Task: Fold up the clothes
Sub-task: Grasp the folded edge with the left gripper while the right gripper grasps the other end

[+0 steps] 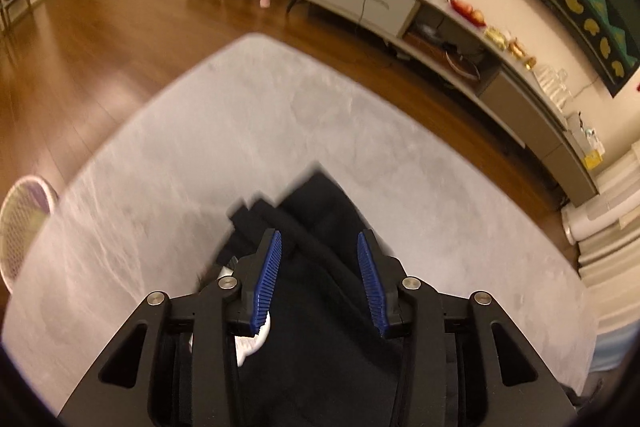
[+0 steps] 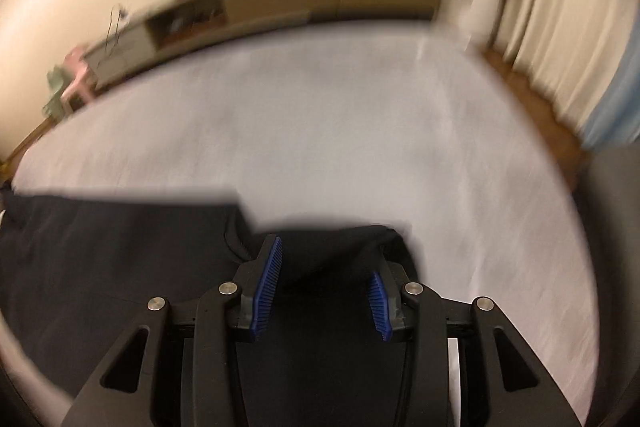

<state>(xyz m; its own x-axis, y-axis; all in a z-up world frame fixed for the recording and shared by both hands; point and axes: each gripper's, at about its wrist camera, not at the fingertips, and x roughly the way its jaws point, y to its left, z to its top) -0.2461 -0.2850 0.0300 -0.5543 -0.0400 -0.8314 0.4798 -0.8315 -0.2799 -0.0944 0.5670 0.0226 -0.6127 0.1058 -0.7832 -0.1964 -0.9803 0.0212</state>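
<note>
The left gripper (image 1: 320,243) has its blue fingers (image 1: 270,279) spread wide, with a ridge of black garment (image 1: 320,327) running between them; whether they touch the cloth cannot be told. The right gripper (image 2: 326,259) is likewise spread over dark fabric (image 2: 100,255), with a fold bunched between the pads. The garment lies on a grey rug (image 1: 260,115), its long side stretching off to the right gripper's left. Both grippers angle down over the rug.

Black garment (image 1: 320,307) on pale grey rug (image 1: 260,115); both claws' pads (image 1: 267,283) ribbed blue.
</note>
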